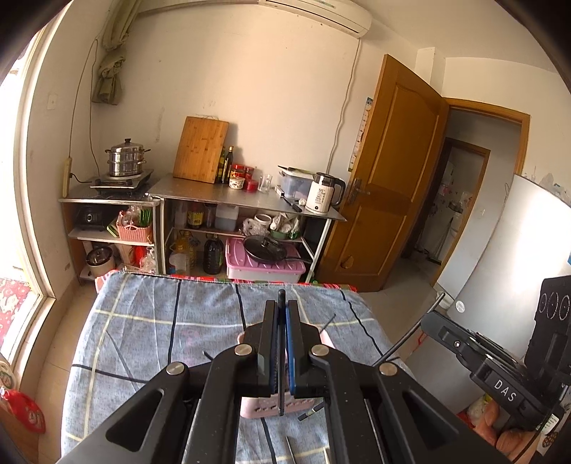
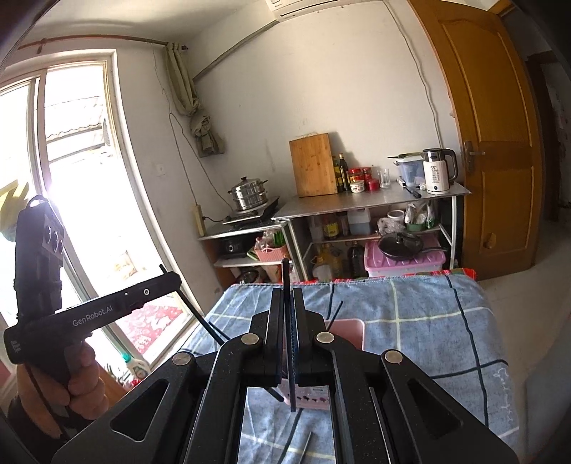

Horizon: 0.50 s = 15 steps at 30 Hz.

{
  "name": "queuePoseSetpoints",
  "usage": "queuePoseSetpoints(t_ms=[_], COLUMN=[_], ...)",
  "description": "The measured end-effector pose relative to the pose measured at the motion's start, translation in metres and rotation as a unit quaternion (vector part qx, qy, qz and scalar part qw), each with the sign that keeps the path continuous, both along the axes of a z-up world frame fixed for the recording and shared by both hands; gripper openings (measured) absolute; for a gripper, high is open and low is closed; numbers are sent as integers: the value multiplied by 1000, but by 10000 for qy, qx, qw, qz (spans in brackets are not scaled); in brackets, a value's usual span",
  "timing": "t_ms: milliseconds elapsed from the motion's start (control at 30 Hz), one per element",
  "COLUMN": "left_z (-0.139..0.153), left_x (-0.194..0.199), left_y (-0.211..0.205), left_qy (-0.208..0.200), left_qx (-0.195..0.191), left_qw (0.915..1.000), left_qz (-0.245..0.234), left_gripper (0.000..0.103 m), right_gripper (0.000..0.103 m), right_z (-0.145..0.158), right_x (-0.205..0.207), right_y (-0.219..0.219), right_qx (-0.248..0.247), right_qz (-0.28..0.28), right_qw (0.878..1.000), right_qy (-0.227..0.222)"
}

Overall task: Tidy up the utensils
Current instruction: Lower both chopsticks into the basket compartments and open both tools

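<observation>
Left tongs (image 1: 282,314), right tongs (image 2: 287,303): each clamped on one thin black chopstick (image 1: 281,357) above the pink plastic basket (image 1: 264,405). Risk: a narrow stick pivoting or slipping, missing the basket.

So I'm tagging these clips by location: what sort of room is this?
Most likely a lived-in home room used as a makeshift kitchen. A steel shelf table holds a cutting board, sauce bottles and an electric kettle; a steamer pot sits on a hob, and a wall air conditioner hangs above.
</observation>
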State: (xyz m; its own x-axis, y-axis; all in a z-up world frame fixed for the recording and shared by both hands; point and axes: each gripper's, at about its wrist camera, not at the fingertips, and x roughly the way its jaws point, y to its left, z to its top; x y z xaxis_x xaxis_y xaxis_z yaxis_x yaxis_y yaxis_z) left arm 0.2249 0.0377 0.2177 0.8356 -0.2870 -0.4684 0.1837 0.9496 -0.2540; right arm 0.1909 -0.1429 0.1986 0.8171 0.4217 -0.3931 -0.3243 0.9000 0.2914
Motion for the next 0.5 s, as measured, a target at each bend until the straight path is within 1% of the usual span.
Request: queuePoseSetpoints(t_ms=[167, 267, 400, 500], left_z=[6, 5, -4, -15], left_x=[18, 29, 43, 51], left_y=[4, 4, 4, 6], left_qy=[-69, -62, -37, 24], left_qx=[46, 13, -10, -88], left_qw=[9999, 9999, 9999, 9999], left_qz=[76, 100, 99, 96], left_gripper=[4, 4, 4, 4], right_gripper=[3, 3, 3, 3], right_z=[4, 3, -2, -9], right_x=[17, 26, 36, 43], right_y=[-2, -6, -11, -11], right_qx=[145, 262, 431, 454], right_qz=[-83, -165, -271, -328], right_qw=[9998, 9995, 9987, 9984], right_qy=[-53, -65, -22, 46])
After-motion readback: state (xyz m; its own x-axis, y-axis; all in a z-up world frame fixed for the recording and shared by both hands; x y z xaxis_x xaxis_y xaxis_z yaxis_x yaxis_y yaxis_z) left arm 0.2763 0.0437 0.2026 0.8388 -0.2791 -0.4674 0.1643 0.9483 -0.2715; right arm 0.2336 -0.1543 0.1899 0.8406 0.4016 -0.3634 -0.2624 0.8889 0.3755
